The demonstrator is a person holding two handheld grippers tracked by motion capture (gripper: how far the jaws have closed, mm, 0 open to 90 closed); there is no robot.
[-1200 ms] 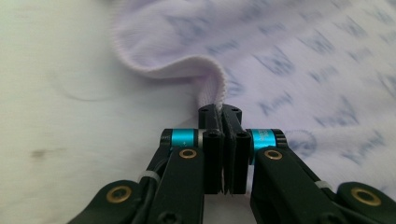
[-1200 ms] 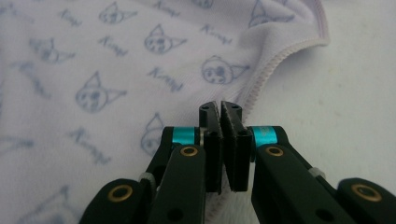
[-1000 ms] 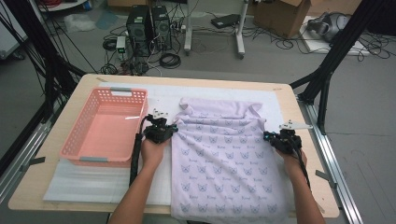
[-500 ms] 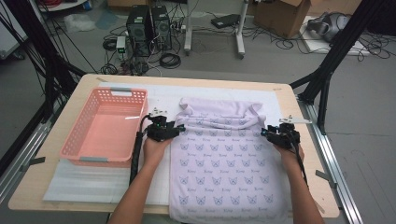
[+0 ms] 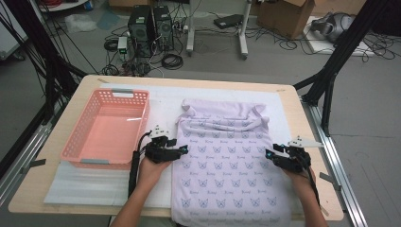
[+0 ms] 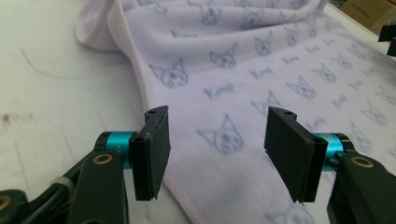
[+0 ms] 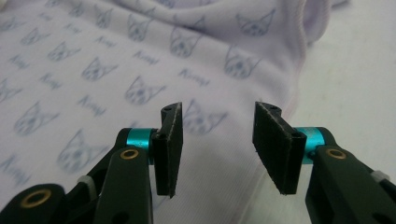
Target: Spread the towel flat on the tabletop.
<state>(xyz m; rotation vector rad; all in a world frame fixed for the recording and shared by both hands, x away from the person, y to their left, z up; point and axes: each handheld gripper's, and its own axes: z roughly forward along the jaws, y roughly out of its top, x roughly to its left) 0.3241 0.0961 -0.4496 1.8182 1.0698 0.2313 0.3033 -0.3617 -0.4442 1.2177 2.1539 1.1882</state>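
A lavender cloth (image 5: 224, 151) printed with blue cat faces lies flat on the white mat (image 5: 163, 101), its top edge bunched and its lower end reaching the table's front edge. My left gripper (image 5: 182, 150) is at the cloth's left hem and my right gripper (image 5: 268, 154) at its right hem. In the left gripper view the left gripper (image 6: 219, 114) is open over the cloth (image 6: 261, 56). The right gripper (image 7: 219, 109) is open over the cloth (image 7: 116, 60) as well. Both pairs of jaws have just been opening, and nothing is pinched between them.
An empty pink basket (image 5: 145, 118) stands to the left of the cloth on the wooden table (image 5: 302, 123). A pale foam sheet (image 5: 85, 187) lies in front of the basket. Computer towers, cables and boxes are on the floor beyond the table.
Both grippers went from shut on the cloth's side edges to open, and slid toward the person along the hems. The cloth stays spread on the mat.
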